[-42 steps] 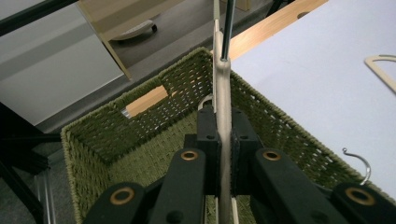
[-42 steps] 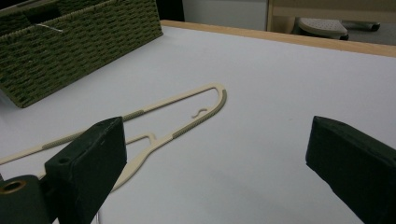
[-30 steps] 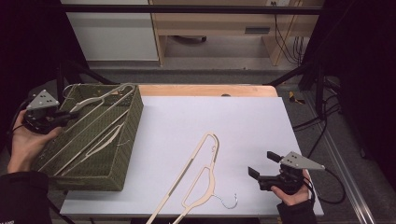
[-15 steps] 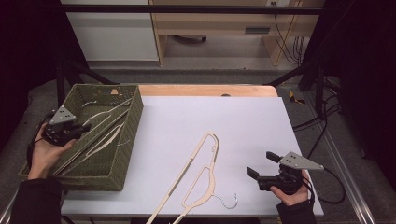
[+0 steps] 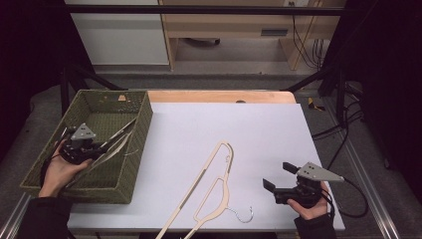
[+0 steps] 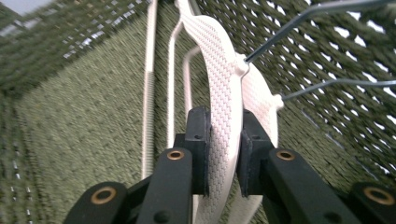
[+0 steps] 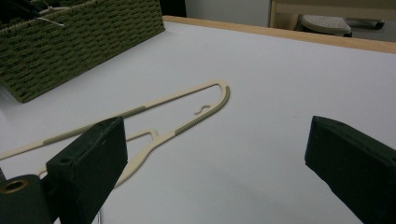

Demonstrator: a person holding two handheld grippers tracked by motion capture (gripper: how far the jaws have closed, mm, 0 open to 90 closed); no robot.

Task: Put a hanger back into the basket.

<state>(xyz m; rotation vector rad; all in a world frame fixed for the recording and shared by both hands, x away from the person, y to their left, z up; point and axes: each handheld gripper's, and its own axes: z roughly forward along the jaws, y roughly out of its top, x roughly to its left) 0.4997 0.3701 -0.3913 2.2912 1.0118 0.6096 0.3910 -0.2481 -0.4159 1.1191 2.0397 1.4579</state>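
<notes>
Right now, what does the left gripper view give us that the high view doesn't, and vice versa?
Left gripper view: the left claw is shut on a cream hanger, pads pressed on both faces of its textured arm, with two wire hooks running toward the mesh wall.

High view: the right claw is open over the white table, near a second hanger lying flat.

Both: the green woven basket and hangers inside it.
</notes>
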